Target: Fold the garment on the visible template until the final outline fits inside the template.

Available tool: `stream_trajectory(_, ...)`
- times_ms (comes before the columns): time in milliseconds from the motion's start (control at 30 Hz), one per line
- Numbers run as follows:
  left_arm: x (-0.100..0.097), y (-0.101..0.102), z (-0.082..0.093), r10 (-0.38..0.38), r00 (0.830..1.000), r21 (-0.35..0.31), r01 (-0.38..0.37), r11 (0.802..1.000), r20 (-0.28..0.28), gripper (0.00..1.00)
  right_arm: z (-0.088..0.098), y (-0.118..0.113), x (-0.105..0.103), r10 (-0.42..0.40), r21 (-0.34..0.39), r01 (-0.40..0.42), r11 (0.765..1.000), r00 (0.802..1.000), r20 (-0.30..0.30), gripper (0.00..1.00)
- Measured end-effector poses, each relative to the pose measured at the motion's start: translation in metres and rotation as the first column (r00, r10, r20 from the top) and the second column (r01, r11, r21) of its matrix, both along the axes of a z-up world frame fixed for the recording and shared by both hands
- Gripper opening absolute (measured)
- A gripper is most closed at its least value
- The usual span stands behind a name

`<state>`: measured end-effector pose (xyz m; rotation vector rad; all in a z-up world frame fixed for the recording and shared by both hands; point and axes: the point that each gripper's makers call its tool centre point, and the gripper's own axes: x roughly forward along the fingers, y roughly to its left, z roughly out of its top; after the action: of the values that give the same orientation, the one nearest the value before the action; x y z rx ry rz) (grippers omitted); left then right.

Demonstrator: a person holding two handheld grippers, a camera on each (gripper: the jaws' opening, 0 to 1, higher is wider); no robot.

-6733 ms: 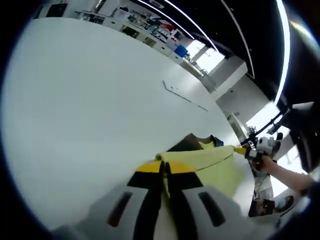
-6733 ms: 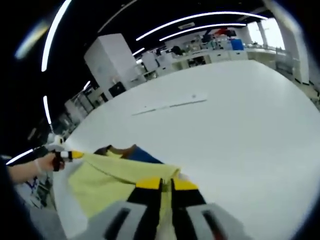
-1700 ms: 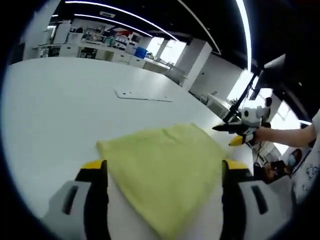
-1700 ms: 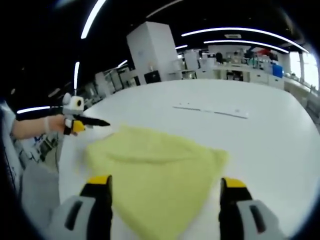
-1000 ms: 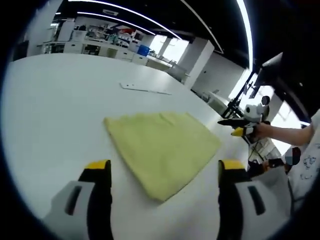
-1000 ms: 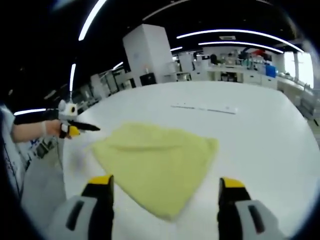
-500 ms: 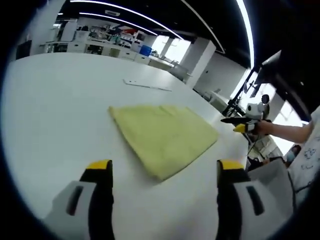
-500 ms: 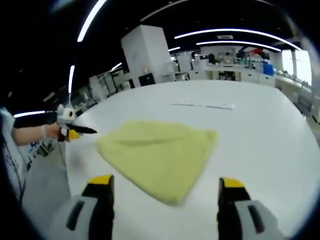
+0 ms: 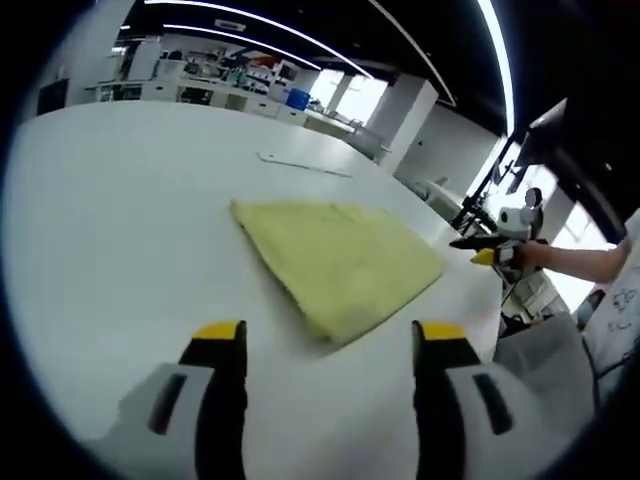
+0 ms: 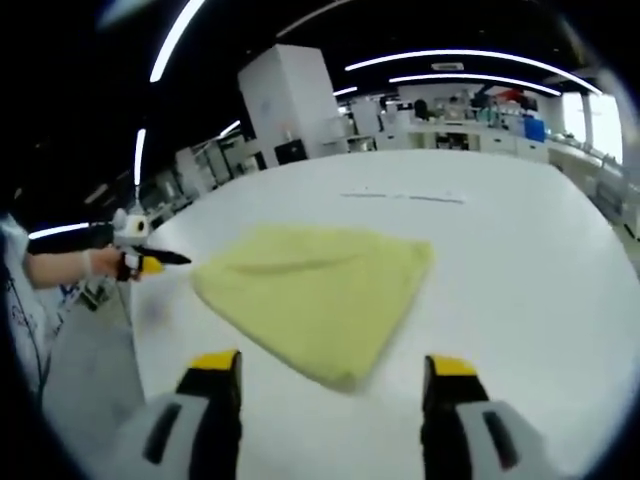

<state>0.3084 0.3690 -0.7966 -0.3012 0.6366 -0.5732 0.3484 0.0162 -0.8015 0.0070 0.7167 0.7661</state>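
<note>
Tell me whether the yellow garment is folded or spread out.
Folded: the yellow garment lies on the white table as a compact four-sided pad with a doubled near edge.

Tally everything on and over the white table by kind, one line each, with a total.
Folded yellow garment: 1
Thin template outline marked on the table: 1
Grippers: 2, the left gripper and the right gripper, both with jaws apart
White table: 1
Total: 5
</note>
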Motion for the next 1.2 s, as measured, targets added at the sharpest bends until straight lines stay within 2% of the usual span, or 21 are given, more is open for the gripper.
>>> stream_trajectory(67, 0.002, 0.001, -0.002, 0.008, 1.000, -0.002, -0.008, 1.000, -0.001, 0.60, -0.003, -0.001, -0.001, 0.001, 0.006, -0.001, 1.000, 1.000, -0.010, 0.55)
stream_trajectory(100, 0.003, 0.003, -0.005, 0.015, 1.000, 0.001, -0.015, 1.000, -0.010, 0.59, -0.006, -0.002, -0.002, -0.002, 0.008, 0.002, 1.000, 1.000, -0.023, 0.46)
stream_trajectory(200, 0.001, 0.000, -0.008, 0.021, 1.000, -0.003, -0.021, 1.000, -0.019, 0.52, -0.013, -0.003, -0.004, -0.002, -0.013, 0.001, 1.000, 1.000, -0.025, 0.26)
stream_trajectory(333, 0.000, 0.001, -0.009, 0.018, 0.999, -0.007, -0.019, 1.000, -0.028, 0.44, -0.026, -0.006, -0.001, -0.016, -0.022, 0.015, 1.000, 0.999, -0.051, 0.25)
stream_trajectory(533, 0.001, 0.005, -0.022, 0.032, 0.999, 0.001, -0.032, 1.000, -0.036, 0.36, -0.036, -0.009, -0.001, -0.040, -0.021, 0.039, 0.999, 0.996, -0.078, 0.20)
stream_trajectory(700, 0.003, 0.011, -0.030, 0.037, 0.999, 0.009, -0.037, 0.999, -0.037, 0.26, -0.035, -0.005, -0.001, -0.061, 0.005, 0.062, 0.998, 0.993, -0.099, 0.12)
stream_trajectory(833, 0.003, 0.011, -0.033, 0.033, 0.999, 0.028, -0.031, 0.999, -0.044, 0.24, -0.035, 0.001, -0.001, -0.064, 0.014, 0.066, 0.998, 0.993, -0.099, 0.10)
stream_trajectory(1067, 0.002, 0.004, -0.038, -0.010, 1.000, 0.062, 0.011, 0.998, -0.015, 0.17, -0.036, 0.004, 0.003, -0.074, 0.028, 0.077, 0.997, 0.992, -0.107, 0.00)
stream_trajectory(1200, 0.004, 0.005, -0.039, -0.011, 1.000, 0.068, 0.012, 0.998, -0.008, 0.14, -0.036, 0.003, 0.006, -0.074, 0.030, 0.078, 0.997, 0.992, -0.098, 0.00)
